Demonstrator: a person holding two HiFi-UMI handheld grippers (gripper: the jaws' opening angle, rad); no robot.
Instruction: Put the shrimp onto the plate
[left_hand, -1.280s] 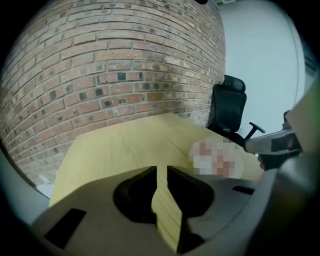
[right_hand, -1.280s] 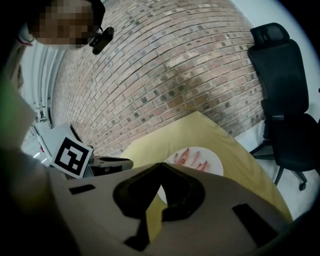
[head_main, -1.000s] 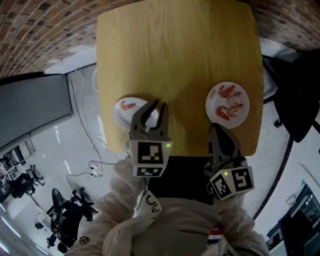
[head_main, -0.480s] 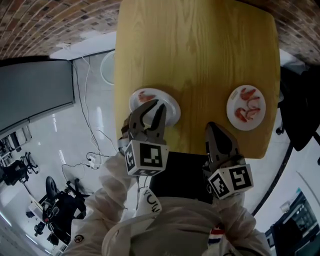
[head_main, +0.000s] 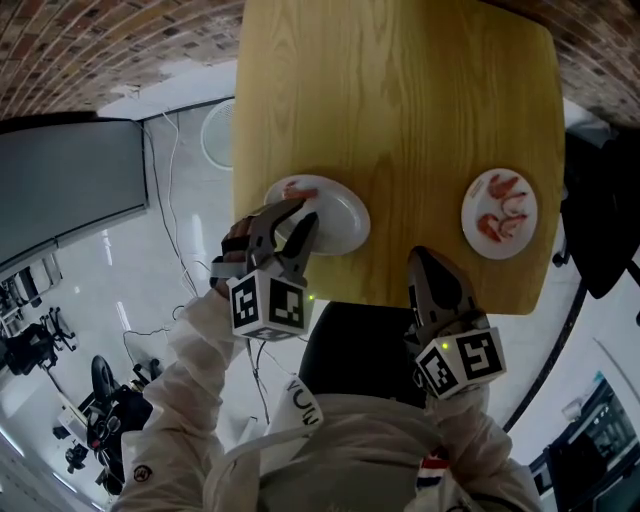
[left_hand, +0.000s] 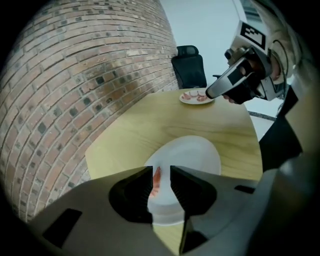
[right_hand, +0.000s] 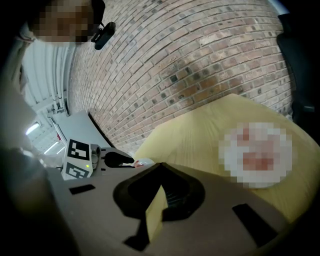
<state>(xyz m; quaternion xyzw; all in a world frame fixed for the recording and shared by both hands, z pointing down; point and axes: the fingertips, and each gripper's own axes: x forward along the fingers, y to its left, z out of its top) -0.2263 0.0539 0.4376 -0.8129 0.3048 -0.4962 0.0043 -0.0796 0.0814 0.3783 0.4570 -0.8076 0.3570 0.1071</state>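
The left gripper (head_main: 298, 215) is held over the near left edge of the wooden table (head_main: 400, 120), with its marker cube (head_main: 267, 305) turned upward. Its fingers (left_hand: 192, 186) are set apart by a narrow gap, and nothing is clamped between them. A white plate (head_main: 340, 222) is found directly beneath and ahead of the fingertips. One shrimp (left_hand: 157, 181) is seen through the gap between the two fingers, lying on that plate. In the head view the shrimp (head_main: 297, 188) is located just beyond the left-hand fingertip, at the plate's far left rim. Whether that fingertip touches it cannot be determined.

The right gripper (head_main: 425, 258) is held at the near table edge, well apart from the left one. Its fingers (right_hand: 182, 192) are brought together at the tips (right_hand: 159, 167), and nothing is held between them. A second white plate (head_main: 500, 213) is located ahead of these closed fingertips and to their right, clear of them. Further shrimp (head_main: 497, 205) are laid on it.

In the left gripper view the second white plate (left_hand: 196, 97) is seen far beyond the fingers, with the right gripper (left_hand: 210, 93) just beside it. A black chair (left_hand: 189, 65) and a brick wall (left_hand: 75, 90) are recorded beyond the table.
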